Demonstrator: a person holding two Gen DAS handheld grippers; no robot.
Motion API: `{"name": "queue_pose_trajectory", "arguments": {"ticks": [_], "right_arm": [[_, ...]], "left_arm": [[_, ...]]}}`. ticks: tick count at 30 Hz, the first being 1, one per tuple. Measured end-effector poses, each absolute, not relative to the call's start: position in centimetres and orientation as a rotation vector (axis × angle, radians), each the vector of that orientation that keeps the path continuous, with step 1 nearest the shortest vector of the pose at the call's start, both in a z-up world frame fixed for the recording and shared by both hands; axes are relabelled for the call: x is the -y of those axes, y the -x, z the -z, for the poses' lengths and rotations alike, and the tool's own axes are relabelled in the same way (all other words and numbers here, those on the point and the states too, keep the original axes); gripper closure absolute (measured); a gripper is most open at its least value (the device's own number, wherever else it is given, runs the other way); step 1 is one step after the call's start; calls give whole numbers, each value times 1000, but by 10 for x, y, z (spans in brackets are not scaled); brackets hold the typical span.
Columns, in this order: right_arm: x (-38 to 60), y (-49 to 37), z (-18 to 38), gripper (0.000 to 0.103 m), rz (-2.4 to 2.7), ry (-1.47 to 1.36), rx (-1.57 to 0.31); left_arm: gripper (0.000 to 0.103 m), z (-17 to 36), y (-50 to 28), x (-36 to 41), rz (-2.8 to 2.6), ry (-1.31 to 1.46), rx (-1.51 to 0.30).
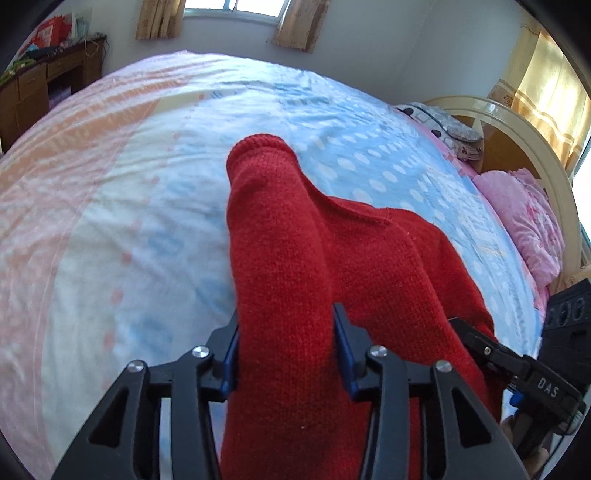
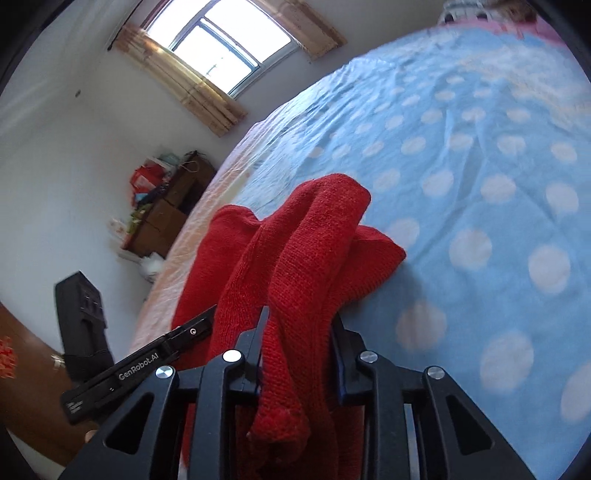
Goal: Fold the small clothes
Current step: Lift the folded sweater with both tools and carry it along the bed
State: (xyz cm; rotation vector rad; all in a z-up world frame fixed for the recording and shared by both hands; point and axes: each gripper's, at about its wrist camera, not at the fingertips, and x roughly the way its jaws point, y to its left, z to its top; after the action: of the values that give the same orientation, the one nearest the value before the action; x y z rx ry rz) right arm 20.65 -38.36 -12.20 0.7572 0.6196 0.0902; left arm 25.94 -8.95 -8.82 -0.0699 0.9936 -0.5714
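A red knitted garment (image 1: 295, 258) lies over the bed's spotted blue, white and pink sheet (image 1: 110, 221). My left gripper (image 1: 286, 325) is shut on a thick fold of it, with the fabric bulging up between the fingers. My right gripper (image 2: 299, 325) is shut on another bunched part of the same red garment (image 2: 306, 251), which is lifted a little off the sheet (image 2: 480, 166). Each gripper shows at the edge of the other's view, the right one in the left wrist view (image 1: 517, 362), the left one in the right wrist view (image 2: 147, 365).
A wooden desk with clutter (image 1: 44, 81) stands by the far wall under a curtained window (image 1: 236, 7). Pink pillows (image 1: 528, 218) and a cream headboard (image 1: 517, 122) are at the right. A black box (image 2: 81, 310) stands beside the bed.
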Motion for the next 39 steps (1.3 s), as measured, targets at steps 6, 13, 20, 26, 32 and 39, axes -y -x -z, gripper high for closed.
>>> {"name": "queue_pose_trajectory", "arguments": {"ticks": [6,13,20,26,32,39], "right_arm": [[379,-183,136,74,-39,-745,-651],[390,-198,143,41,-29,-805,-632],[360,-198,130,70,13,-641,-647],[319,-170,94,75,73,-446,-602],[286,-146,78,76,31,-425,-567],[238,-143,67,76,-34,-377,-562]], "left_arm": [[32,85,-249,85,580,24,-969],[20,107,-271,100,561,66,-1027],[60,98,-249,101,570,54,-944],[63,80,-222,86,537,20,-917],[63,60,-190,57,485,-5,-852],[63,48,-172,21,385,-3,-815]]}}
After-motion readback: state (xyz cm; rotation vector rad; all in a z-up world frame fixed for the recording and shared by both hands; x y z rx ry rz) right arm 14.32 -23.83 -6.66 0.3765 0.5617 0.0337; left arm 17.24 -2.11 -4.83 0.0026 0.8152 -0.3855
